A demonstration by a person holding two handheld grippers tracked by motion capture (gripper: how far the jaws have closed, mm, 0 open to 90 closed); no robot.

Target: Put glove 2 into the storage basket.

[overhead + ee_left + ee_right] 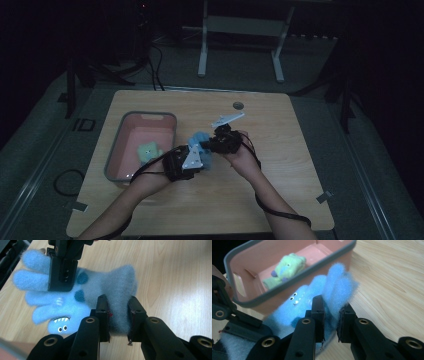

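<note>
High view: wooden desk (280, 165), dim light. Both forearms enter from 6 o'clock. Left hand-held gripper (196, 159) and right hand-held gripper (206, 145) meet near desk centre on a blue fuzzy glove (201, 142). A pink bin (165, 117) with a grey rim sits at 9 o'clock of the grippers, just beside them; a green fuzzy glove (148, 150) lies inside it.

Left gripper view: jaws nearly closed, clamped on the glove's grey-blue cuff end (119, 305), fabric pinched between the pads. Glove fingers spread toward 10 o'clock; a printed monster face with teeth and eyes sits at 8 o'clock. The right hand-held gripper (61, 275) comes down from 12 o'clock and grips the finger end.

Right gripper view: jaws narrowly apart, closed on the blue glove's fingers (338, 290), which stand up between the pads. Pink bin (287, 277) at 11 o'clock, green glove (285, 270) on its floor. Left hand-held gripper (239, 327) at 8 o'clock, on the glove's other end.
</note>
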